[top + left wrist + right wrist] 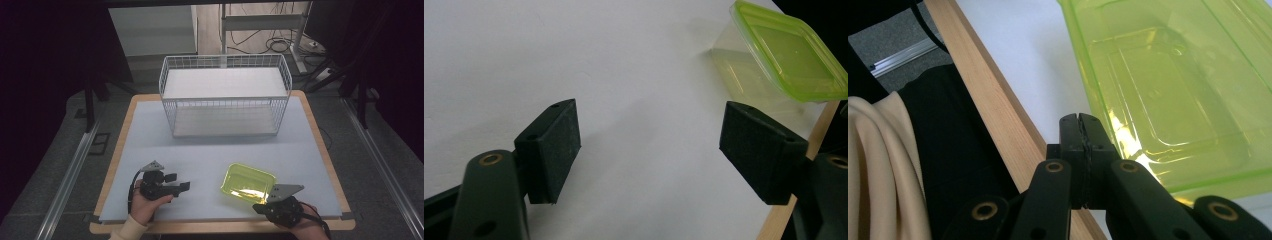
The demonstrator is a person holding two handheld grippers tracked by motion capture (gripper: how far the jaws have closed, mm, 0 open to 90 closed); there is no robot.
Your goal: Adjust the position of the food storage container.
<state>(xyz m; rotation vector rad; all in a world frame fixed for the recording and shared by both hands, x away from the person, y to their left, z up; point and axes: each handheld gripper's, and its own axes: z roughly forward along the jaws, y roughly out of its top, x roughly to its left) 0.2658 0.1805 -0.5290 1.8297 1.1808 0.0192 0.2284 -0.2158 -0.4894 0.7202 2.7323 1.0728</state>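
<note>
An empty, lidless, translucent yellow-green plastic container (248, 182) sits on the pale mat near the front right. In the right gripper view the container (1173, 90) lies just past my right gripper (1082, 125), whose jaws are pressed together at its near corner. The right pad overlaps the rim, and I cannot tell whether it touches. From above, the right gripper (265, 200) is at the container's near-right corner. My left gripper (177, 181) is held at the front left, pointing right. Its jaws stand wide apart around bare mat (659, 150), with the container (794, 55) farther off.
A white wire basket (225, 62) with a pale floor stands at the back of the table. The table's wooden front edge (988, 90) runs just beside the right gripper. A beige sleeve (878, 165) lies below that edge.
</note>
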